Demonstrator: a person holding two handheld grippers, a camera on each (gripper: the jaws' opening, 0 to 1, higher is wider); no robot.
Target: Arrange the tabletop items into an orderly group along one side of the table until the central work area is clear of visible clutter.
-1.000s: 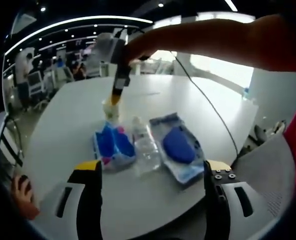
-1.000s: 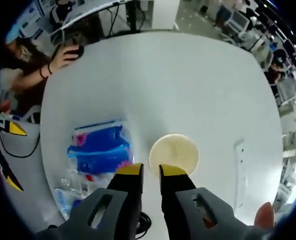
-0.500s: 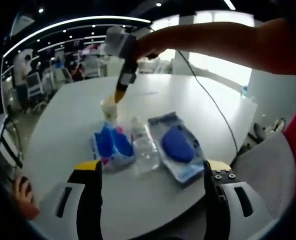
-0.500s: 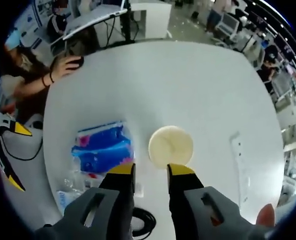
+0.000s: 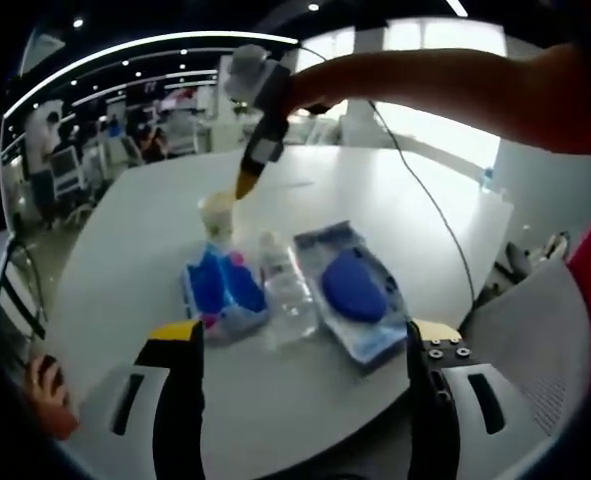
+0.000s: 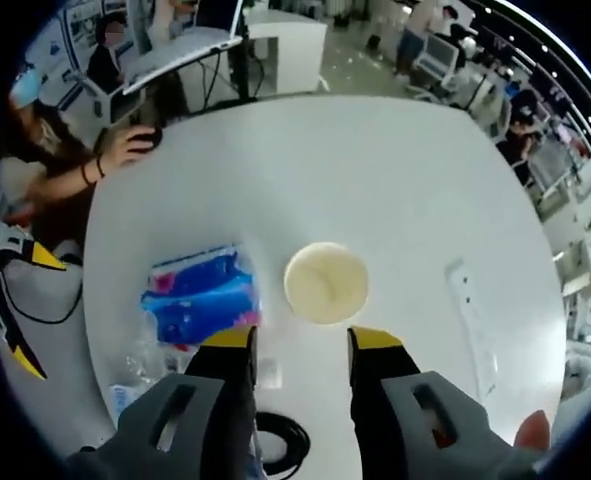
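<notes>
A cream paper cup [image 6: 325, 283] stands upright on the white table [image 6: 405, 200], just beyond the tips of my right gripper [image 6: 301, 340], which is open and hovers above it. From the left gripper view, the right gripper [image 5: 243, 185] hangs over the cup [image 5: 218, 214]. Next to the cup lie a blue and pink packet [image 5: 220, 289], a clear plastic bottle [image 5: 288, 290] on its side and a blue pouch in a clear wrapper [image 5: 355, 290]. My left gripper [image 5: 301, 338] is wide open at the near table edge, holding nothing. The packet [image 6: 200, 300] sits left of the cup.
A flat white strip [image 6: 470, 320] lies on the table right of the cup. A black cable [image 6: 275, 440] trails under my right gripper. A person's hand rests on a mouse [image 6: 140, 135] at a neighbouring desk. Desks and chairs stand beyond the table.
My right gripper's jaws have spread from nearly shut at the cup to open and have drawn back upward. The cup stays standing on the table. The left gripper has held still.
</notes>
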